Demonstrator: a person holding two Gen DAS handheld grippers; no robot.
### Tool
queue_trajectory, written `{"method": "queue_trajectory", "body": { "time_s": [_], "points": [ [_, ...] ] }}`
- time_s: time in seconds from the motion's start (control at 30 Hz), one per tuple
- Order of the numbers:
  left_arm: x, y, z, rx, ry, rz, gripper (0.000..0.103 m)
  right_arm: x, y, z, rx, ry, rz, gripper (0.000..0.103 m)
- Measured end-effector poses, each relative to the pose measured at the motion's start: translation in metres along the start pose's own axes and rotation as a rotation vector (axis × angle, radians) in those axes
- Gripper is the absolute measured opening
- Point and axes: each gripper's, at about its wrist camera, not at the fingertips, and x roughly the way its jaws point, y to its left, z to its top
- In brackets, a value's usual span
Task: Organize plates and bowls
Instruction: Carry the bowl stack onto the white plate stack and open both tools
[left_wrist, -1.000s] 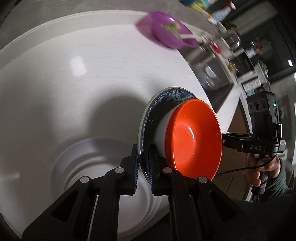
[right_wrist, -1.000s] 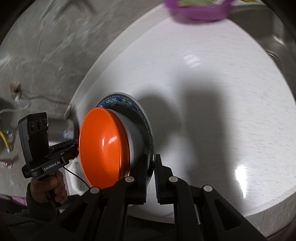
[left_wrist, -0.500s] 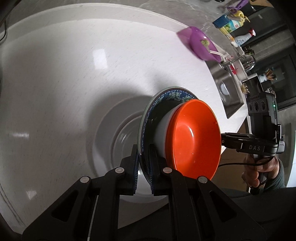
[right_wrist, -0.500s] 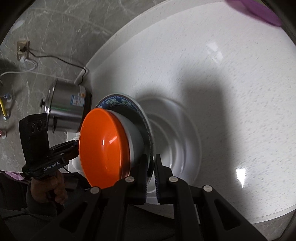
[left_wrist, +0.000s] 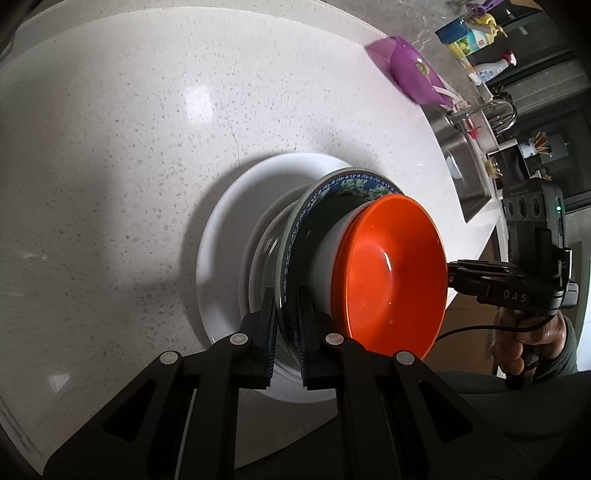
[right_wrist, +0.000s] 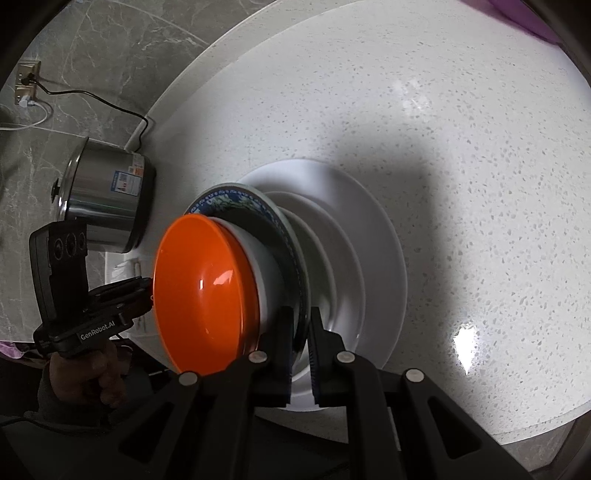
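Both grippers hold one blue-patterned plate (left_wrist: 351, 182) by opposite rims. On it sits a white bowl (left_wrist: 325, 251) with an orange bowl (left_wrist: 391, 273) nested inside. My left gripper (left_wrist: 286, 317) is shut on the plate's rim. My right gripper (right_wrist: 301, 332) is shut on the other rim of the same plate (right_wrist: 236, 195), with the orange bowl (right_wrist: 199, 299) to its left. A large white plate (left_wrist: 229, 229) lies on the counter below; in the right wrist view it (right_wrist: 373, 236) carries smaller white plates (right_wrist: 325, 236). The carried stack hovers above them.
A purple bowl (left_wrist: 417, 74) stands at the counter's far side near a sink (left_wrist: 461, 158) and faucet (left_wrist: 498, 110). Bottles (left_wrist: 469, 33) stand behind it. A steel pot (right_wrist: 107, 195) with a black cord sits at the counter's left by the wall.
The held stack has risen well away from the counter: the white plate stack below, which filled the view a second ago, now looks small. Both grips are unchanged.
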Motion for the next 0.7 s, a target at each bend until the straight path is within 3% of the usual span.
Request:
{"method": "queue_trajectory", "body": {
  "time_s": [0.5, 0.67, 0.7],
  "points": [
    [0.019, -0.001, 0.005, 0.017, -0.009, -0.016, 0.007, 0.009, 0.001, -0.007, -0.002, -0.051, -0.044, 0.012],
    [0.021, 0.001, 0.007, 0.015, -0.025, -0.035, 0.012, 0.006, 0.002, -0.011, 0.006, -0.089, -0.066, 0.012],
    [0.02, 0.0, 0.007, 0.023, -0.032, -0.036, 0.012, 0.005, 0.002, -0.012, 0.009, -0.099, -0.08, 0.016]
  ]
}}
